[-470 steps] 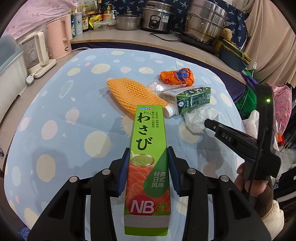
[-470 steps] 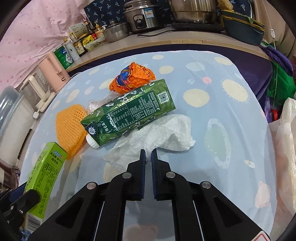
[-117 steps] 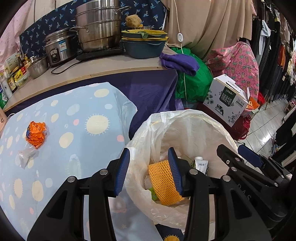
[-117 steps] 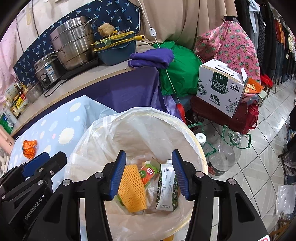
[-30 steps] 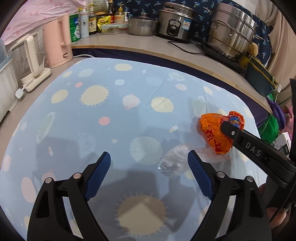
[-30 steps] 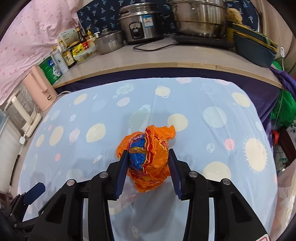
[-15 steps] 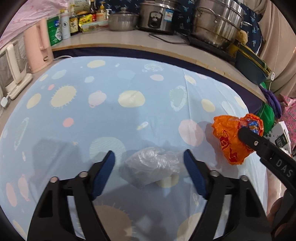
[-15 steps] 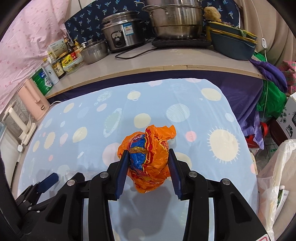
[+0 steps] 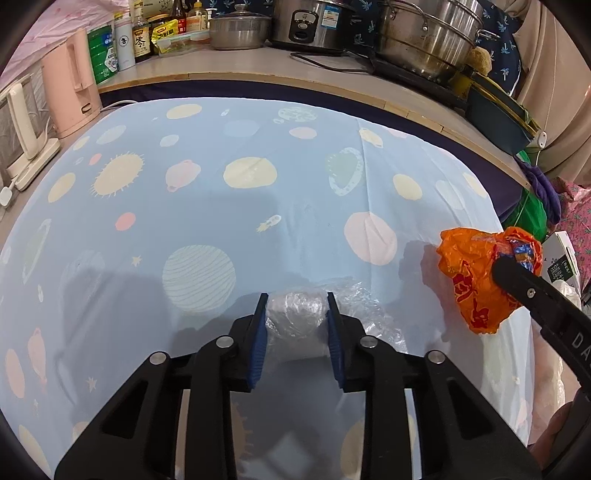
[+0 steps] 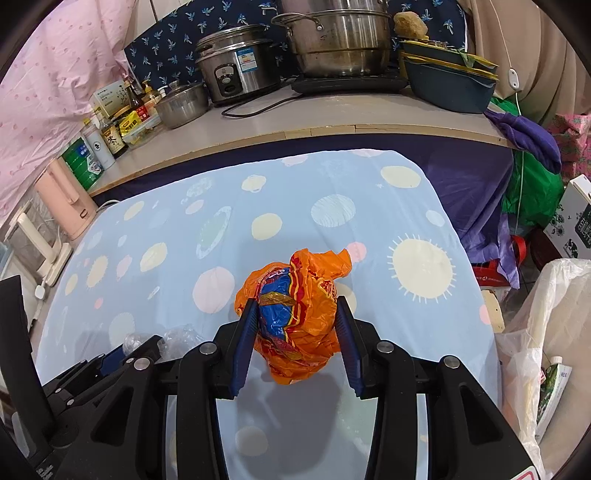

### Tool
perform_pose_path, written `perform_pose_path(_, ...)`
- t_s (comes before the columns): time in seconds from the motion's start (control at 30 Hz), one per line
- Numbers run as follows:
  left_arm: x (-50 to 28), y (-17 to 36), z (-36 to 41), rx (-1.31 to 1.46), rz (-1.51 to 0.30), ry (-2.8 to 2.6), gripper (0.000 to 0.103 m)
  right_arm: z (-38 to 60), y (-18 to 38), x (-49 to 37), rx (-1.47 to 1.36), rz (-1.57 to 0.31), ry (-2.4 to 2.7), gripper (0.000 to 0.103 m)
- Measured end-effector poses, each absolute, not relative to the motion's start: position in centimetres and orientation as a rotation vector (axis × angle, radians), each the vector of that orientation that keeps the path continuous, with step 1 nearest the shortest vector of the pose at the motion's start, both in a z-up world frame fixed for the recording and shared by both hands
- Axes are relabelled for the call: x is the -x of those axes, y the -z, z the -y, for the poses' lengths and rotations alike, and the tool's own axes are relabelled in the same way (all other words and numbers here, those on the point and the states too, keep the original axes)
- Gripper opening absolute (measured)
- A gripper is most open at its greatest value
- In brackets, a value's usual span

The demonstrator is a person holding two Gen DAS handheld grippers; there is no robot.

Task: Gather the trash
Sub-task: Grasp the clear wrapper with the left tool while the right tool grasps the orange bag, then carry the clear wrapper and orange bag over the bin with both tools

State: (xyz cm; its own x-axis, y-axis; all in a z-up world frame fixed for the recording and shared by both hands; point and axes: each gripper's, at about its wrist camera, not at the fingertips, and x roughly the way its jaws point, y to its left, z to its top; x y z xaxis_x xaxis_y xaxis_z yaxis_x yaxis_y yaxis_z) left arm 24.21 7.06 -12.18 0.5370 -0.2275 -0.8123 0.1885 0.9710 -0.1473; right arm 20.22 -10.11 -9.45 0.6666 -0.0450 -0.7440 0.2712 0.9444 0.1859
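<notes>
A crumpled clear plastic wrapper (image 9: 295,317) lies on the blue patterned tablecloth (image 9: 184,206). My left gripper (image 9: 295,314) has its jaws closing around the wrapper, and both blue pads touch its sides. An orange crumpled snack bag (image 10: 295,317) hangs above the cloth with my right gripper (image 10: 295,314) shut on it. The same orange bag (image 9: 476,273) and a right finger show at the right of the left wrist view. The clear wrapper (image 10: 177,338) and the left gripper sit at the lower left of the right wrist view.
A white-lined trash bin (image 10: 546,332) with cartons inside stands off the table's right edge. The counter behind holds a rice cooker (image 10: 236,66), steel pots (image 10: 340,33), bottles (image 9: 140,33) and a pink kettle (image 9: 74,85). A cardboard box (image 10: 580,218) and clothes lie beyond the bin.
My left gripper has slid forward over the clear wrapper and its jaws have narrowed from wide apart until they touch it. The right gripper has carried the orange bag rightwards, and the bin has come into its view.
</notes>
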Motion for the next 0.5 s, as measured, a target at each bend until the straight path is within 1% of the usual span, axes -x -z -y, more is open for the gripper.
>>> perform_pose_path(0.5,-19.0,6.6,-5.3,0.043,-0.889,0.302,0.025,11.7,5.3,-13.8,-0.316,-0.73,0.194,0.04)
